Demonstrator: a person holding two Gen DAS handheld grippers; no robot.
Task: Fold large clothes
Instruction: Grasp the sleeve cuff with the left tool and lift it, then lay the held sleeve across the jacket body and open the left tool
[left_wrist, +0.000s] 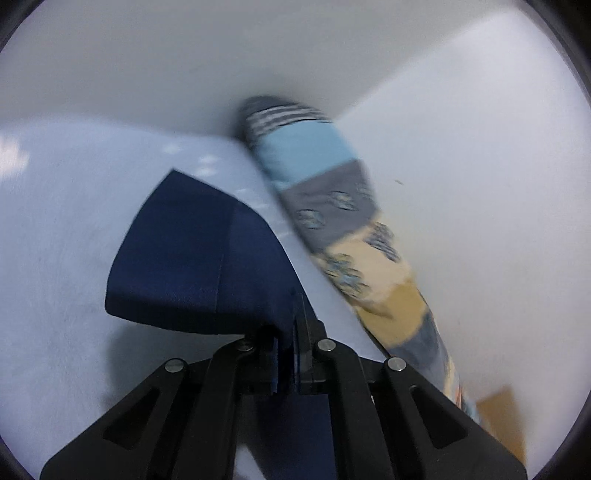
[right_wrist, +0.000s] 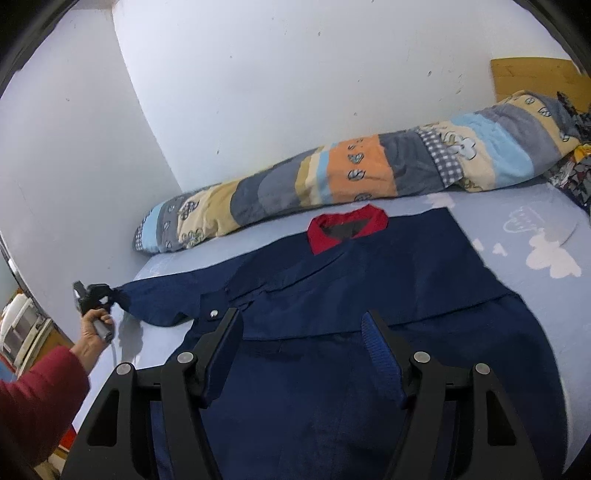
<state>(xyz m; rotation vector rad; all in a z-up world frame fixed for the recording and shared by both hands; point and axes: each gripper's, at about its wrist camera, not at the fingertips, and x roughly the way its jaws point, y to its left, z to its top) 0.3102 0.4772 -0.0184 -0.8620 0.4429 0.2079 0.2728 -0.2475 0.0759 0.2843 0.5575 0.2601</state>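
Note:
A navy blue jacket with a red collar lies spread on the pale blue bed sheet. Its left sleeve stretches out to the left. My left gripper is shut on the end of that sleeve, held by a hand in a red sleeve. In the left wrist view the sleeve cuff hangs out from between the closed pads of my left gripper, lifted above the sheet. My right gripper hovers open over the jacket's chest, with nothing between its fingers.
A long rolled patchwork quilt lies along the white wall behind the jacket; the same quilt shows in the left wrist view. A wooden headboard stands at the far right. Furniture sits beyond the bed's left edge.

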